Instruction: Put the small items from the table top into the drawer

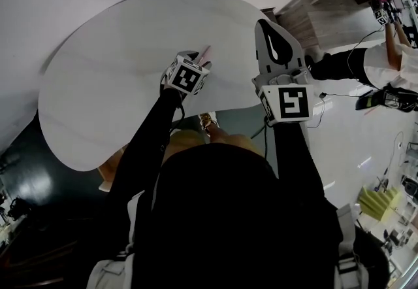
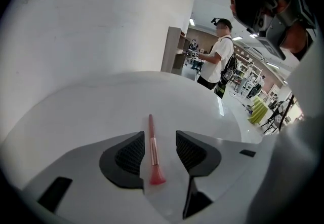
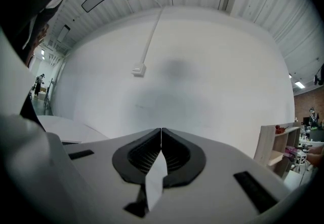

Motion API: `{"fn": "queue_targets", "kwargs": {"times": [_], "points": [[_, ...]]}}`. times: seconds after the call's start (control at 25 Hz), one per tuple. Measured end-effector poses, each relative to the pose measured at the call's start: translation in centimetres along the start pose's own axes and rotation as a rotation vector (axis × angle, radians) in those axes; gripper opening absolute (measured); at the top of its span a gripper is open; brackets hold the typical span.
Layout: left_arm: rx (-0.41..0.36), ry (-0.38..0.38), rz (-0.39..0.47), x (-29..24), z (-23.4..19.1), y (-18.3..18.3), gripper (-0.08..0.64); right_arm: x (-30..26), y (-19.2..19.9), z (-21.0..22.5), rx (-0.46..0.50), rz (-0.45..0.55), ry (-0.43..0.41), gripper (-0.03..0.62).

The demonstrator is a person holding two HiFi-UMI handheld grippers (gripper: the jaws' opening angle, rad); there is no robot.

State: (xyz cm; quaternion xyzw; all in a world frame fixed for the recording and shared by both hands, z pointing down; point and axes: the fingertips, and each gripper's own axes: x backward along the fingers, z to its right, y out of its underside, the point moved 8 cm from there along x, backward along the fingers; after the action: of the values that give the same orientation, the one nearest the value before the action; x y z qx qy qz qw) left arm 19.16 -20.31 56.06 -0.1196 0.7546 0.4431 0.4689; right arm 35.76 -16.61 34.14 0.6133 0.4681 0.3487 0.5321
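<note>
One round white table top (image 1: 130,72) is counted. On it, one slim pink makeup brush with a rose-gold ferrule (image 2: 152,149) is counted, near the middle of the near edge. Two white hand-held grippers are counted: the left gripper (image 2: 160,137) and the right gripper (image 3: 161,137). Four black ribbed pads (image 2: 130,154) are counted, two to each gripper. Two black-and-white marker cubes are counted, the left cube (image 1: 188,76) and the right cube (image 1: 292,102). One pale wooden shelf unit (image 1: 330,0) is counted at the far right. One person in a white shirt (image 2: 218,61) is counted beside it. One white wall socket (image 3: 137,70) is counted on the far wall.
</note>
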Motion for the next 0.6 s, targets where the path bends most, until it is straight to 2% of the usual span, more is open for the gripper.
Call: {"fn": "queue_targets", "kwargs": {"times": [0.2,0.24,0.32,0.6], "points": [[-0.018,-0.031,-0.054,-1.0,-0.5,1.4,0.192,0.4,0.4,0.2,-0.005,-0.003,0.009,0.026],[-0.030,-0.044,-0.054,-1.1,-0.5,1.5,0.127,0.5,0.5,0.3,-0.004,-0.004,0.009,0.026],[-0.034,-0.040,-0.059,-1.2,-0.3,1.5,0.054,0.6,0.7,0.6,-0.006,-0.005,0.009,0.027],[-0.020,-0.037,-0.072,-1.0,-0.1,0.9,0.052,0.4,0.4,1.0,-0.010,0.013,-0.002,0.026]]}}
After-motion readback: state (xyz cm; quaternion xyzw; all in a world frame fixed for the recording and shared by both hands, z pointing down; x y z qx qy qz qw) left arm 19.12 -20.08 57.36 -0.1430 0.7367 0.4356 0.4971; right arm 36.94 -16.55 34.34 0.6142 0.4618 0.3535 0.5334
